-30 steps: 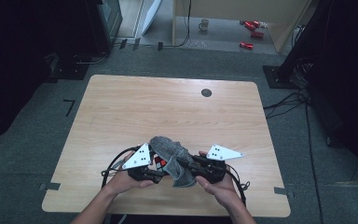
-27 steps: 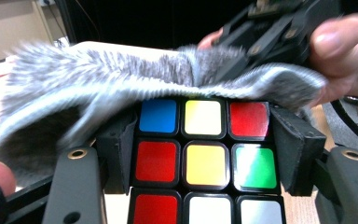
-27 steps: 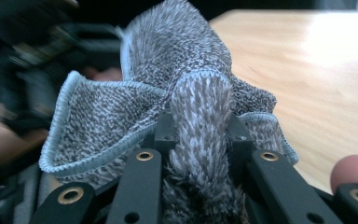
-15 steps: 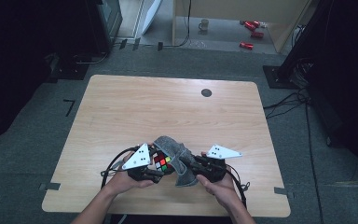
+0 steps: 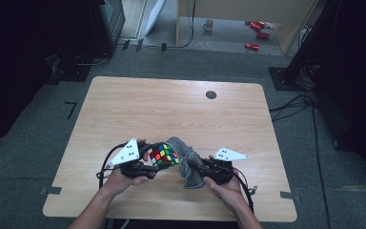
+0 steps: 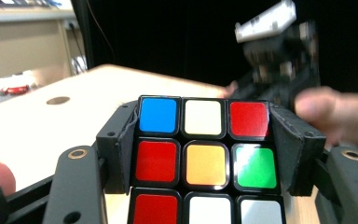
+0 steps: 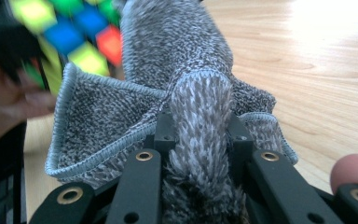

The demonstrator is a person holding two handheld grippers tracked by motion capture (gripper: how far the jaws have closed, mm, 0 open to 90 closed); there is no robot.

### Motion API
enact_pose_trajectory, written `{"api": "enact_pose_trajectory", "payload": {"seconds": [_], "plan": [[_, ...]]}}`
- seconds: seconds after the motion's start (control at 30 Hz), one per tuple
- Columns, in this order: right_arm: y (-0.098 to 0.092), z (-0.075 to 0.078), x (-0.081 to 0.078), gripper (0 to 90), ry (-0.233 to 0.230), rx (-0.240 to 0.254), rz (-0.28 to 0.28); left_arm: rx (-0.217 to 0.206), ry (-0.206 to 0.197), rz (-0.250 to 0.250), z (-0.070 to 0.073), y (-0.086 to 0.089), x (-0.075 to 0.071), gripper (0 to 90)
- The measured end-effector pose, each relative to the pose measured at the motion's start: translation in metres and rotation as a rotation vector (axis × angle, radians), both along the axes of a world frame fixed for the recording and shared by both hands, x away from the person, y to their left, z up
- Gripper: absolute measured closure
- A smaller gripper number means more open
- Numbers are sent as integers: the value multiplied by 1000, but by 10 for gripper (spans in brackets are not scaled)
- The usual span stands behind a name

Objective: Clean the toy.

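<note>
Left tongs (image 5: 153, 161) clamp the puzzle cube (image 5: 164, 154); right tongs (image 5: 194, 165), angled inward, pinch the grey cloth (image 5: 188, 162).

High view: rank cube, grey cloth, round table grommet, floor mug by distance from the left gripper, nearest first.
From the left gripper:
1. Cube, clamped in its jaws.
2. Grey cloth, just right of the cube, held by the right gripper.
3. Grommet, far table edge.
4. Mug, on the floor beyond the table.

Glossy plastic cube (image 6: 204, 163), fuzzy cloth (image 7: 186, 88)
</note>
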State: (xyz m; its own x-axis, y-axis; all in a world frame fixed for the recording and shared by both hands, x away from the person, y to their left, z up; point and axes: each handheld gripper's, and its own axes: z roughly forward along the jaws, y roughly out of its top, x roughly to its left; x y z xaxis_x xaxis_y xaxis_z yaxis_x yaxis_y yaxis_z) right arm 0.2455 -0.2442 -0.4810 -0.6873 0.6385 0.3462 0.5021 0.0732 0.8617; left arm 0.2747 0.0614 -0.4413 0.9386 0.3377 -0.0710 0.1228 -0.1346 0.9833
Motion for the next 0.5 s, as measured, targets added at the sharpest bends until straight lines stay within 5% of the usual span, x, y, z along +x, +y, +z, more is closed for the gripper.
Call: {"api": "enact_pose_trajectory", "payload": {"seconds": [0.1,0.2,0.3,0.43,0.5], "plan": [[14,-2,-3,735,-20,-51,42,-10,3,-10,1,-2,-1,353],[26,0,-8,733,-44,-47,106,22,-3,-25,-3,-9,-4,353],[27,7,-13,733,-89,-45,124,11,9,-35,-3,-10,-4,353],[12,9,-11,734,-90,77,73,-10,16,-40,-1,-9,-4,353],[15,7,-12,734,-89,85,86,-23,22,-46,0,-10,-5,353]]}}
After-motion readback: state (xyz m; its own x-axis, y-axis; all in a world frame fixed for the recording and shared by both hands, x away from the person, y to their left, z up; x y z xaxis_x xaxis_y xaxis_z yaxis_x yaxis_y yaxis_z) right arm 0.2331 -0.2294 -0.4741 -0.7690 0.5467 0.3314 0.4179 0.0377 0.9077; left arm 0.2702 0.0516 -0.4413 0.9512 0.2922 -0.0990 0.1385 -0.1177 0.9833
